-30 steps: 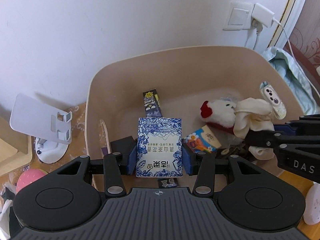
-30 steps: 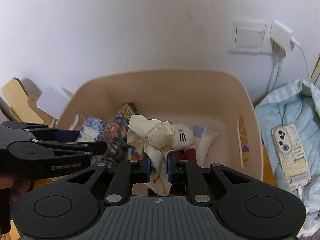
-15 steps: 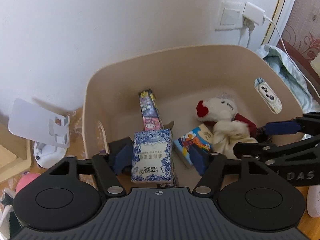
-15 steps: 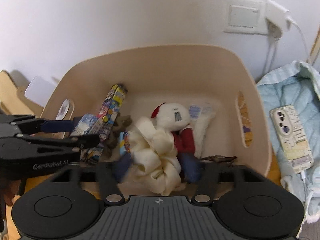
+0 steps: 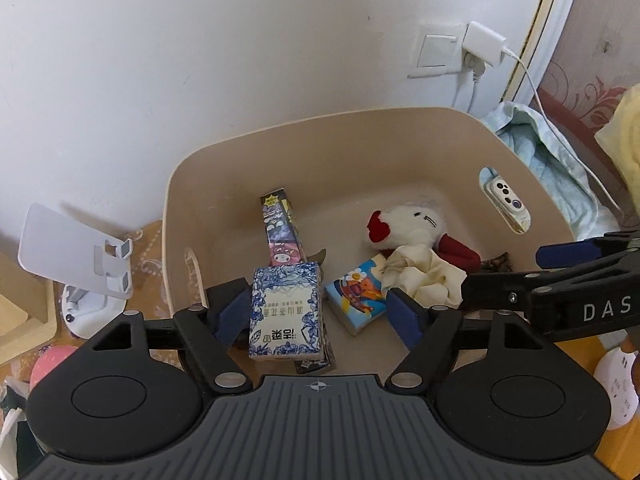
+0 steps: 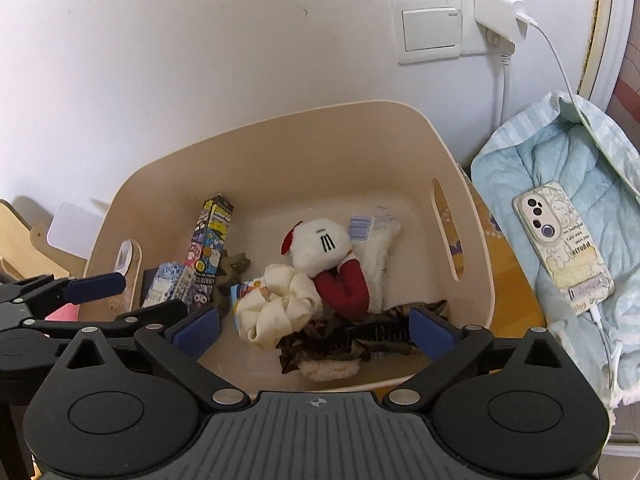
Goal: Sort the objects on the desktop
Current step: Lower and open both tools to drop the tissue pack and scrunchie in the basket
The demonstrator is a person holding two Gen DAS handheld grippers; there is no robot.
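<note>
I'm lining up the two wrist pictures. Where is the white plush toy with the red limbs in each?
Left wrist view: the plush toy lies right of centre in the beige bin.
Right wrist view: the plush toy lies mid-bin, behind the cream cloth.
Shared landmark: the wall switch.

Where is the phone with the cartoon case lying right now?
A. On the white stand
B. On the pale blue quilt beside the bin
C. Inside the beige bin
B: in the right wrist view the phone lies on the pale blue quilt, outside the beige bin.
</note>
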